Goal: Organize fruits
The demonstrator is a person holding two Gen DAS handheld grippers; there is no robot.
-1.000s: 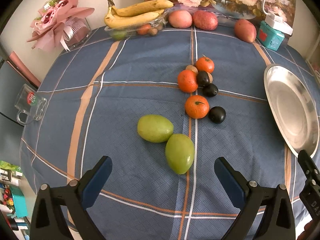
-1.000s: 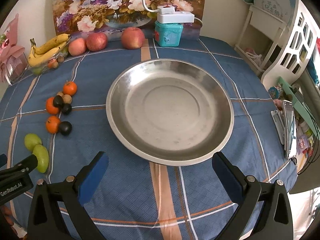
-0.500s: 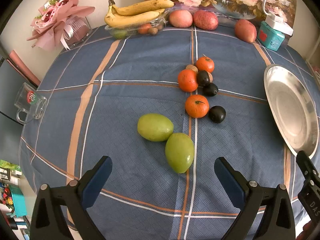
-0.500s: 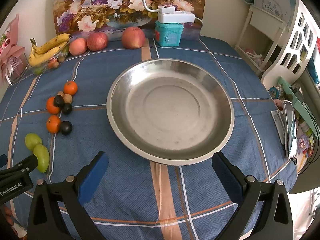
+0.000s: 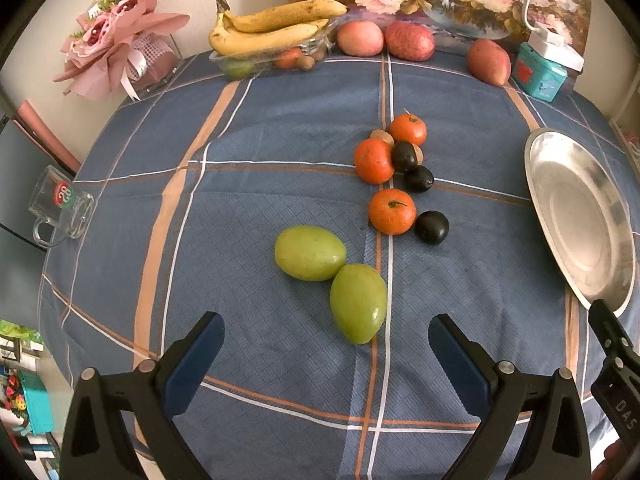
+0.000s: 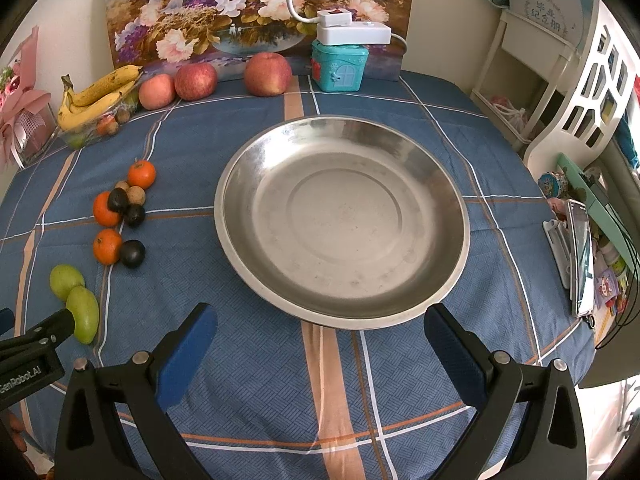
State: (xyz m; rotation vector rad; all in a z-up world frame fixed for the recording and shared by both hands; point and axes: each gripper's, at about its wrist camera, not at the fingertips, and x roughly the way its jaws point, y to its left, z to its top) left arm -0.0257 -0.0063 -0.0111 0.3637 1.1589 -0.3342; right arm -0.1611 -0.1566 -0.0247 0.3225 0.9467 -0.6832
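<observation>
Two green mangoes (image 5: 358,302) (image 5: 310,253) lie touching on the blue checked tablecloth, just ahead of my left gripper (image 5: 326,342), which is open and empty. Beyond them sit three tangerines (image 5: 392,211), several small dark fruits (image 5: 431,227) and brown nuts. An empty steel plate (image 6: 400,300) lies right in front of my right gripper (image 6: 320,334), which is open and empty. The plate also shows at the right of the left wrist view (image 5: 560,168). The mangoes show at the left of the right wrist view (image 6: 82,312).
At the back stand a tray with bananas (image 5: 276,28), three red apples (image 6: 267,74), a teal box (image 6: 339,65) with a white lamp, and a flower painting. A pink bouquet (image 5: 116,40) and a glass mug (image 5: 60,204) sit at the left table edge.
</observation>
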